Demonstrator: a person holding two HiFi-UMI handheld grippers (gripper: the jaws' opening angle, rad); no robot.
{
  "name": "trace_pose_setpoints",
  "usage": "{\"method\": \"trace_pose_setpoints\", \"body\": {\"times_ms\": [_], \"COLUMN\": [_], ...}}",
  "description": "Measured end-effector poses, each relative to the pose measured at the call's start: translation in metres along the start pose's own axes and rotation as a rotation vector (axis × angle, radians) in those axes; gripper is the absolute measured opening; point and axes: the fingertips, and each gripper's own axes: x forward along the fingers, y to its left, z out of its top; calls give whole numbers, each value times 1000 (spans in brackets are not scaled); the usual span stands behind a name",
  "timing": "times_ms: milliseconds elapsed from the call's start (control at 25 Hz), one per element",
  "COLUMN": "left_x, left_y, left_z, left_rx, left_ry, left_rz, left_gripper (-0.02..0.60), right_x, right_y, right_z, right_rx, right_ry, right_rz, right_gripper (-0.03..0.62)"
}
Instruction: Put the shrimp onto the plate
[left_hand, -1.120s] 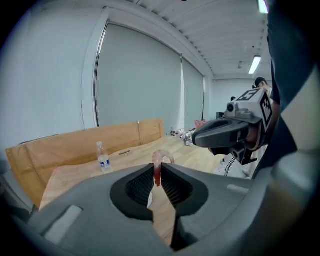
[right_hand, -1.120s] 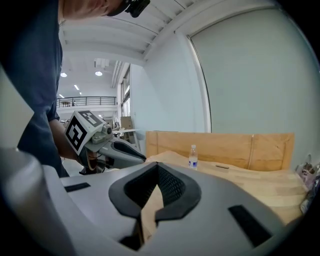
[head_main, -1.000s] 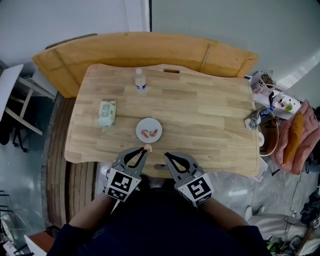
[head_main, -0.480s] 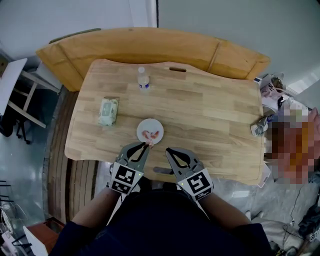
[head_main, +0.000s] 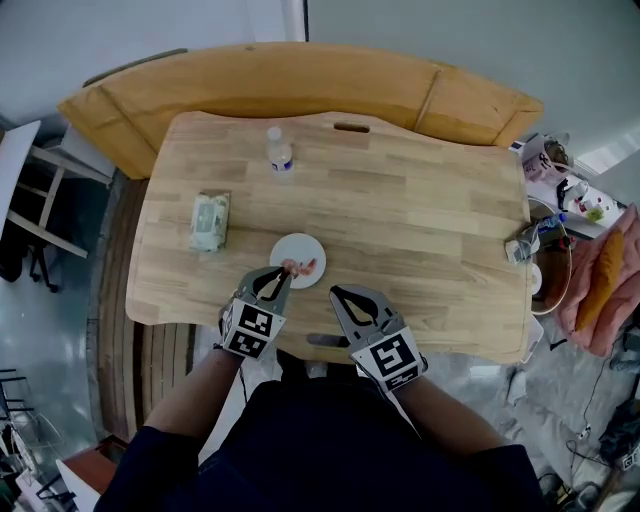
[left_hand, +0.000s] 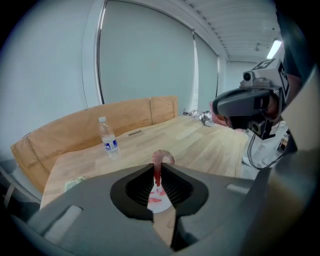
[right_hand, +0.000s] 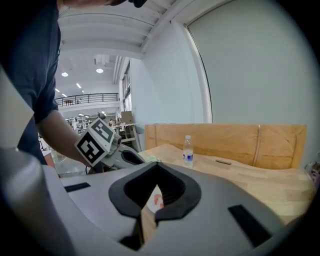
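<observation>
A white plate (head_main: 300, 249) lies on the wooden table (head_main: 420, 220), near its front edge, with shrimp pieces (head_main: 306, 268) on it. My left gripper (head_main: 285, 270) is shut on a pink curled shrimp (head_main: 289, 266), held just over the plate's near rim. In the left gripper view the shrimp (left_hand: 159, 165) stands upright between the fingertips of the left gripper (left_hand: 157, 170), with the plate (left_hand: 159, 204) below. My right gripper (head_main: 336, 293) hangs over the table's front edge, right of the plate, shut and empty. In the right gripper view the right gripper (right_hand: 157, 166) frames a sliver of the plate (right_hand: 156, 200).
A water bottle (head_main: 279, 152) stands at the back of the table. A pack of wipes (head_main: 209, 221) lies left of the plate. A curved wooden bench (head_main: 300, 80) runs behind the table. Small clutter (head_main: 528, 240) sits at the table's right edge.
My left gripper has carried the shrimp forward from the table's front edge to above the plate's near rim. The right gripper has barely moved.
</observation>
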Motion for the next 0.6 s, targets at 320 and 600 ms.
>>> {"method": "trace_pose_setpoints", "body": {"times_ms": [320, 600], "left_x": [58, 101], "left_y": [15, 23], "left_z": [-36, -65], "left_rx": [89, 155], "left_ry": [98, 183], "left_rz": [-33, -64], "left_gripper": [49, 49], "right_x": [8, 1], "right_y": [-8, -15], "right_z": [-17, -34], "right_rx": [40, 65], "right_ry": [29, 71], "right_rz": [-25, -56], "right_gripper": [6, 6]}}
